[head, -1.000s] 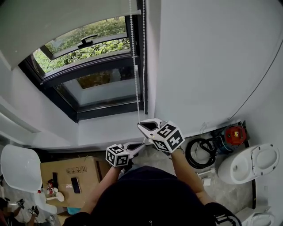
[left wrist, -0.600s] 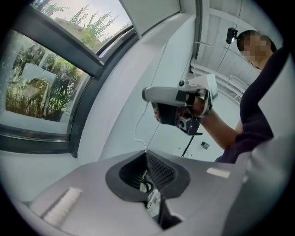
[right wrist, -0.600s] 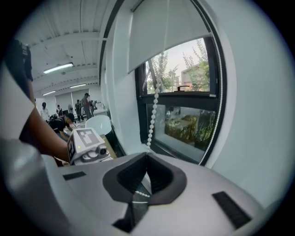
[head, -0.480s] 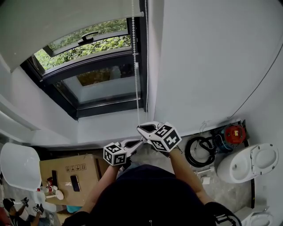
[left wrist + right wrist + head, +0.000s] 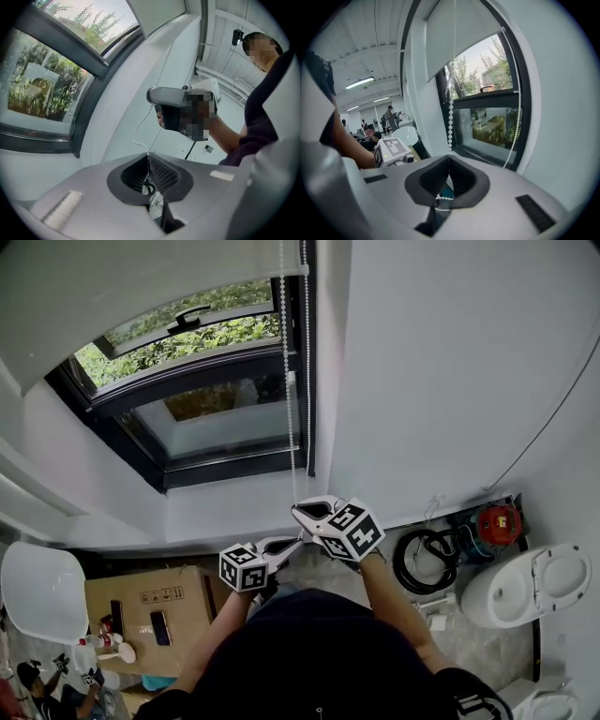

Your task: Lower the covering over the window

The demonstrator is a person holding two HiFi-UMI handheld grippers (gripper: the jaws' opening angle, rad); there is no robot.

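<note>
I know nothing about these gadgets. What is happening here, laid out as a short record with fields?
Setting: window, seen from above by the person's head camera
Covering: roller blind, covering only the top of the window
Cord: bead chain, hanging at the window's right side
Right hand: right gripper, jaws shut on the bead chain
Left hand: left gripper, jaws shut on the bead chain further down
On the floor: cardboard box, toilet
</note>
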